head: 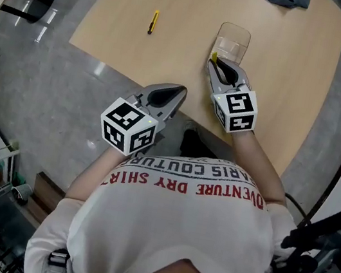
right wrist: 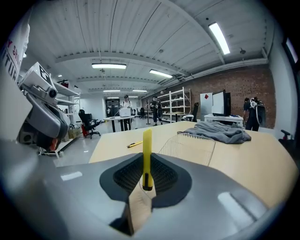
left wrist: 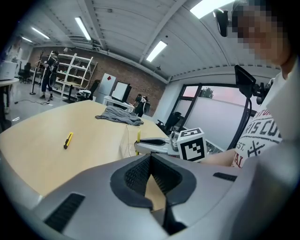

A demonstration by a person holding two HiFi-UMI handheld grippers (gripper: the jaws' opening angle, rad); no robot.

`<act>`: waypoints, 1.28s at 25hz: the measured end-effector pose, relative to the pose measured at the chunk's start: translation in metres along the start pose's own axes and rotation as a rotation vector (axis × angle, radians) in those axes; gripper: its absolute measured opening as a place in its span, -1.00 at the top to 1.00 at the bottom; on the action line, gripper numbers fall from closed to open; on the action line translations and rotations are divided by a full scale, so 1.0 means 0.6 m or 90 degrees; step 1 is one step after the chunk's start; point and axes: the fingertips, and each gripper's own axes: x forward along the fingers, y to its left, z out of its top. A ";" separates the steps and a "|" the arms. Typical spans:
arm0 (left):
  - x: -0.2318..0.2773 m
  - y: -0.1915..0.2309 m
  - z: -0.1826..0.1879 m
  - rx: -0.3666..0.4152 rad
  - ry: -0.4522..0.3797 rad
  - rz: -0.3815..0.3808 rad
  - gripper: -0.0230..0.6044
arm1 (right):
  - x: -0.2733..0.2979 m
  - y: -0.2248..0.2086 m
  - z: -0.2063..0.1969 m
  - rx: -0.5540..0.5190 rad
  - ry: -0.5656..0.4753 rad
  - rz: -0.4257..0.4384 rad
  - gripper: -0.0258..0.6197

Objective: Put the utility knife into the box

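Workshop hall with a brick wall; pale desk [head: 277,86]. Pinched upright in the right hand-held gripper [right wrist: 146,177]: a yellow knife [right wrist: 146,150], just before the clear box [head: 232,40] near the desk's near edge. Left hand-held gripper [left wrist: 151,179] pressed together, empty. Toward the left edge, a second knife [head: 153,21]. Probably light, stiff, smooth plastic; best held at mid-body.

Open-plan lab or workshop hall, indicated by: brick wall [right wrist: 234,77] at the far side; open metal shelving racks [right wrist: 174,101]; strip lights [right wrist: 219,37] on a ribbed ceiling; polished grey floor [head: 65,101]; office chair [right wrist: 86,123]; large wooden desk [head: 171,61] with rounded corners; further work tables [right wrist: 123,118] behind.
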 end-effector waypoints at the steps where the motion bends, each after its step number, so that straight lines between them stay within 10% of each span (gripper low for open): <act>1: -0.001 0.001 -0.002 -0.002 0.002 0.000 0.92 | 0.002 0.000 -0.005 0.002 0.006 -0.001 0.78; 32: -0.002 0.020 -0.012 -0.036 -0.009 0.016 0.92 | 0.013 -0.015 -0.055 0.025 0.131 -0.030 0.78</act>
